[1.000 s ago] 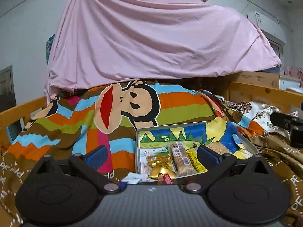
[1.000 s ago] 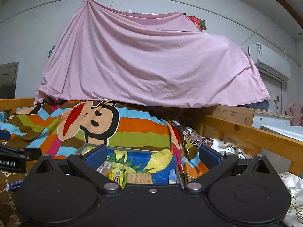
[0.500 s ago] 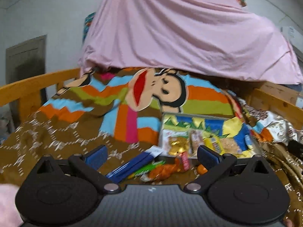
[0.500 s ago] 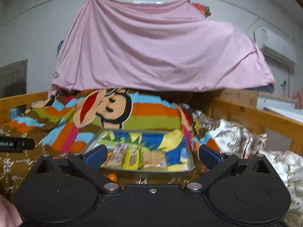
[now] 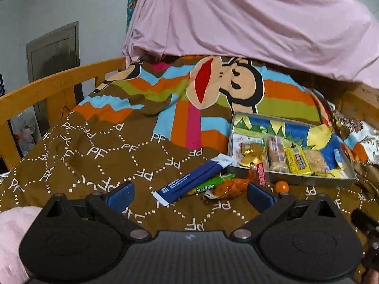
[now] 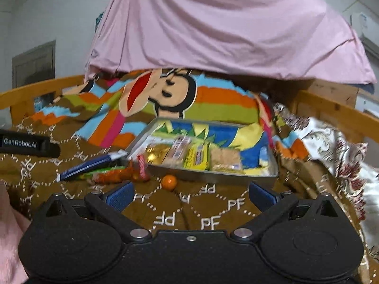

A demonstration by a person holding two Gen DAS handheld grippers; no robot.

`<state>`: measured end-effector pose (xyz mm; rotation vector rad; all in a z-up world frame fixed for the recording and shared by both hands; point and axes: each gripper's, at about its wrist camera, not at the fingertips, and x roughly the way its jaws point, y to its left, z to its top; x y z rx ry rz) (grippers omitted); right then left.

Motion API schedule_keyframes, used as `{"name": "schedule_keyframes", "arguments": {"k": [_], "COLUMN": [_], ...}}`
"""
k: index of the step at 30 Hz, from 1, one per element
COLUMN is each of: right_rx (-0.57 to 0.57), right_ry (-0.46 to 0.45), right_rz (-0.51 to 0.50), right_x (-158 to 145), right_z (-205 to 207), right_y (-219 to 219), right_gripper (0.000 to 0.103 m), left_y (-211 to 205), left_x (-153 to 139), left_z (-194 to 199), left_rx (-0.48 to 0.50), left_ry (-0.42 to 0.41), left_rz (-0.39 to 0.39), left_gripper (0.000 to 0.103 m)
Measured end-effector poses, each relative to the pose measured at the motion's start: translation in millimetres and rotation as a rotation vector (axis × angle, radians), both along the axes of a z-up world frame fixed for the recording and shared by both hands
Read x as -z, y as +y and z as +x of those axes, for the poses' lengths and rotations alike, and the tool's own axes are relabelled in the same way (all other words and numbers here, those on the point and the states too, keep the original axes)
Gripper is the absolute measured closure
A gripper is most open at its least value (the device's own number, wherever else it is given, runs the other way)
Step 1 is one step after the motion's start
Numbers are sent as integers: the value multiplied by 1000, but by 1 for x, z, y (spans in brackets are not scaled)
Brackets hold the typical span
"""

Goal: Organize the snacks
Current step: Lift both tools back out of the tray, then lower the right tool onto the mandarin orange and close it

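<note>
A metal tray (image 5: 310, 181) with a colourful bottom sits on the bed and holds several snacks, among them a yellow bar (image 5: 297, 160) and gold-wrapped sweets (image 5: 252, 154). Loose snacks lie on the brown quilt left of it: a blue stick pack (image 5: 191, 181), a green pack (image 5: 213, 184), an orange wrapped snack (image 5: 233, 188), a red pack (image 5: 260, 172) leaning on the tray, and a small orange ball (image 5: 281, 185). My left gripper (image 5: 190, 195) is open and empty, just short of these. My right gripper (image 6: 190, 193) is open and empty before the tray (image 6: 208, 175) and ball (image 6: 169, 181).
A wooden bed rail (image 5: 47, 87) runs along the left and another (image 6: 331, 111) on the right. A pink sheet (image 5: 248, 16) hangs behind the bed. A striped monkey blanket (image 5: 213, 87) lies beyond the tray. The left gripper's body (image 6: 26, 143) shows at the right wrist view's left edge.
Both grippers have pulled back and tilted down, so the loose snacks on the quilt in front of the tray came into view. Both stayed open.
</note>
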<state>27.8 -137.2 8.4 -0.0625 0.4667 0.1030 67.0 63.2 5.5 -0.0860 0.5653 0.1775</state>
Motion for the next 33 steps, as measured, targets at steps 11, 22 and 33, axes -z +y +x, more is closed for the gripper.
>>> {"name": "schedule_keyframes", "arguments": {"k": [11,22,33], "right_rx": [-41,-71,-97], "right_ry": [109,167,227], "right_rz": [-8,-9,-45], "right_x": [16,25,41], "right_z": [15,38,85], "right_y": [10,9,0], "right_gripper": [1,1,1], "left_y": [-3,-13,-31], "left_x": [7,5,17], "left_z": [18,36,96], "left_rx": [65,157,357], "left_ry": [119,172,294], "left_rz": [-47,-37,95], "left_gripper": [0,0,0]}}
